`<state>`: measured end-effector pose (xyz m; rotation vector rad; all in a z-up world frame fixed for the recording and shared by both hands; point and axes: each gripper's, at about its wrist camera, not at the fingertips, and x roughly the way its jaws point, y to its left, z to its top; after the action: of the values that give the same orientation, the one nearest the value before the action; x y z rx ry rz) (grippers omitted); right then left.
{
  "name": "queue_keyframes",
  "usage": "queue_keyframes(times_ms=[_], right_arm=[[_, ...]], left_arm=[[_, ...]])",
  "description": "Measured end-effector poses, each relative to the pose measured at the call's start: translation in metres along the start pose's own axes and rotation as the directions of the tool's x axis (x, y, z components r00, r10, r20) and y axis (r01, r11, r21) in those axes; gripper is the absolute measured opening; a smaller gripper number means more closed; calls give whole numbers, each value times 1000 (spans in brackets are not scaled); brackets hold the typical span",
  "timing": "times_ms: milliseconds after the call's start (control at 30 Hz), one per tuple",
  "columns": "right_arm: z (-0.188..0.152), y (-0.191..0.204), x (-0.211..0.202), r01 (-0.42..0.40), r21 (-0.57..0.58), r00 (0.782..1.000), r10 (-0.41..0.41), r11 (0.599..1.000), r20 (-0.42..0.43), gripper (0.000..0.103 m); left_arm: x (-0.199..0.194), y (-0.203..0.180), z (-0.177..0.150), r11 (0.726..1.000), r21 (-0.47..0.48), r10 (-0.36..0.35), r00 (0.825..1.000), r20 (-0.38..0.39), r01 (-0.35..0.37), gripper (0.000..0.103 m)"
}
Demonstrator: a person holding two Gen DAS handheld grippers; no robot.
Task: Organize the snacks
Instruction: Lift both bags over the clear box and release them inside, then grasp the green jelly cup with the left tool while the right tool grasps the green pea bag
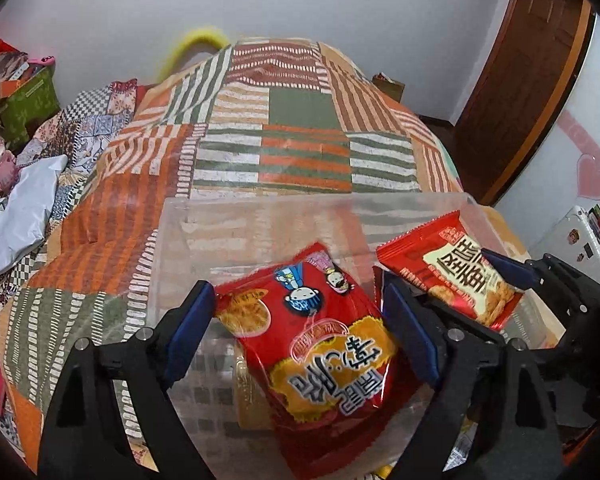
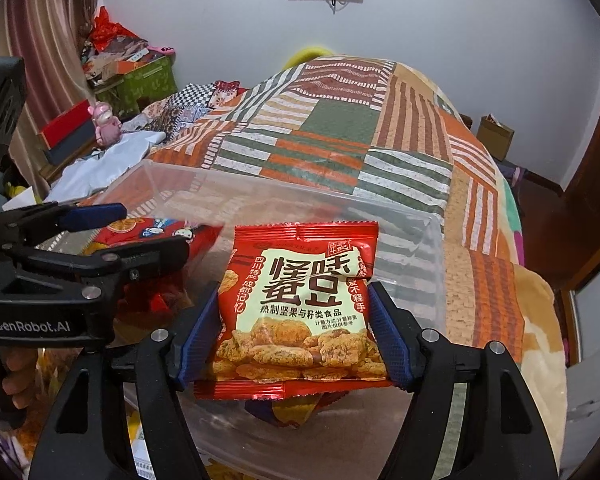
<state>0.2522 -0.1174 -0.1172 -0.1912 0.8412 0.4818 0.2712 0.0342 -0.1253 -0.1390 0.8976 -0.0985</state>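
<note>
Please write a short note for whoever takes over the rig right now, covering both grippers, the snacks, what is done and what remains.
Left gripper: jaws either side of the red crinkly snack packet with cartoon figures; the pads look close to it, but the grip seems loose.
Right gripper: shut on the red and cream foil snack packet showing fried pieces.
Both packets hang over the clear plastic storage bin on the patchwork bedspread.
Done: both packets are brought over the bin, with at least one packet already inside.
Left: lower and release both, then check for more snacks.

A patchwork-covered bed (image 1: 300, 128) fills the room between white walls (image 2: 440, 12) and a brown door (image 1: 528, 80).
</note>
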Motion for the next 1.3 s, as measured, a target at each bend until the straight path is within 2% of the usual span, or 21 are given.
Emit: queue_keyframes(times_ms=[400,767,1033,1300], right_arm=[[-2,3,-38,-7,-4,999,7,1000,54,72],[-24,-6,-93,7,18,992,-9,1000,126,75],[-56,-21,-110,30,67,993,-37,997,109,75],[-93,-42,-104,76,124,996,-80,989,30,76]], left_arm=[[-51,-2,-7,1000,6,-12,998,69,11,87],[-100,-6,-49,999,36,0,996,89,-3,90],[-108,-10,-86,998,55,3,999,49,-5,90],[-99,-6,-118,999,43,1,1000,-9,0,90]])
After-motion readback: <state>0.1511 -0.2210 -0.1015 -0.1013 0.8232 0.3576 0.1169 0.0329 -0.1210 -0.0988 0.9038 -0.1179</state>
